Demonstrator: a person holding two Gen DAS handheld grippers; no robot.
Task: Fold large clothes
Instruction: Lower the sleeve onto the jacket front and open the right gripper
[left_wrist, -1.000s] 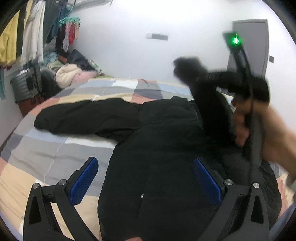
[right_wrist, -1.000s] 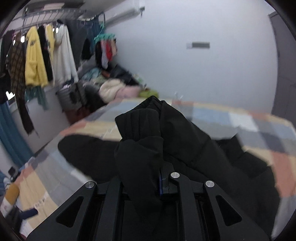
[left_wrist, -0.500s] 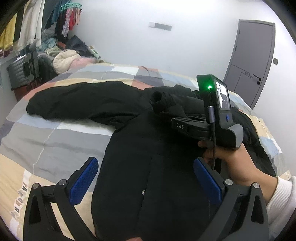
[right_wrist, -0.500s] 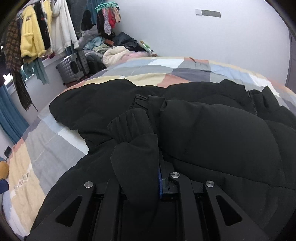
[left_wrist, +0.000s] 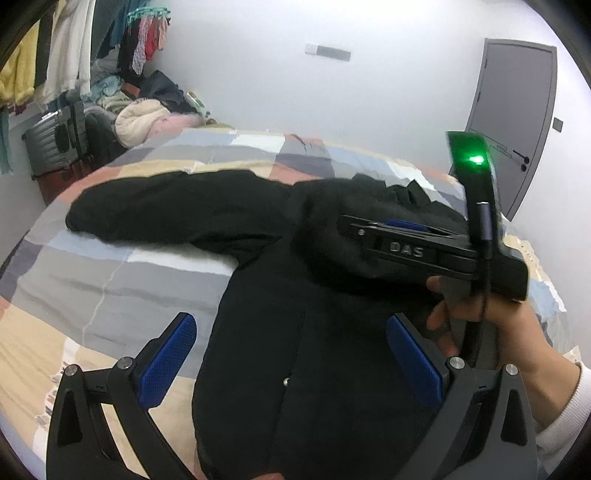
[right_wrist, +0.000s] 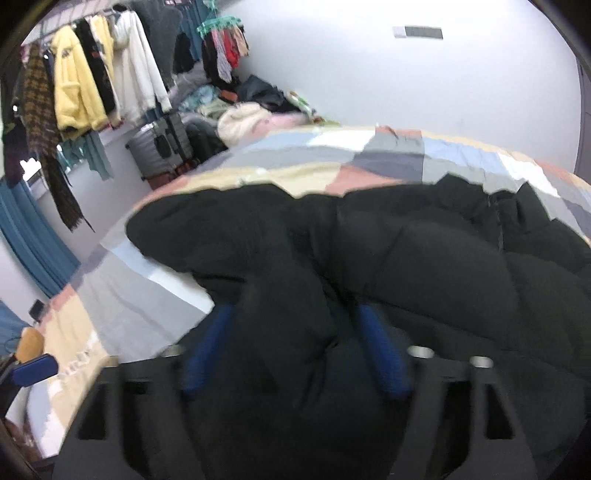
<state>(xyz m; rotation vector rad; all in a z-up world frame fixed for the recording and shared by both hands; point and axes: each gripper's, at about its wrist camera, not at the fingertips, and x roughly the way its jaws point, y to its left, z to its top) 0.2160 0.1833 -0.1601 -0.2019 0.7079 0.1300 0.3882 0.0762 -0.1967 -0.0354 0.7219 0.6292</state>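
Note:
A large black puffer jacket (left_wrist: 295, 332) lies on the patchwork bedspread (left_wrist: 110, 280). One sleeve (left_wrist: 177, 210) stretches out to the left. The other sleeve (right_wrist: 291, 314) is folded across the jacket's body. My left gripper (left_wrist: 288, 354) is open and empty above the jacket's lower front. My right gripper (right_wrist: 295, 354) has its blue pads apart, with the sleeve cuff lying loose between them; it also shows in the left wrist view (left_wrist: 406, 240), held over the jacket's chest.
A clothes rail with hanging garments (right_wrist: 85, 81) runs along the left wall. A grey suitcase (right_wrist: 155, 151) and a heap of clothes (right_wrist: 251, 110) sit beyond the bed's far left corner. A grey door (left_wrist: 517, 122) is at the right.
My right gripper brought the sleeve down across the jacket's body, then opened its jaws around the cuff. My left gripper stayed open and shifted slightly.

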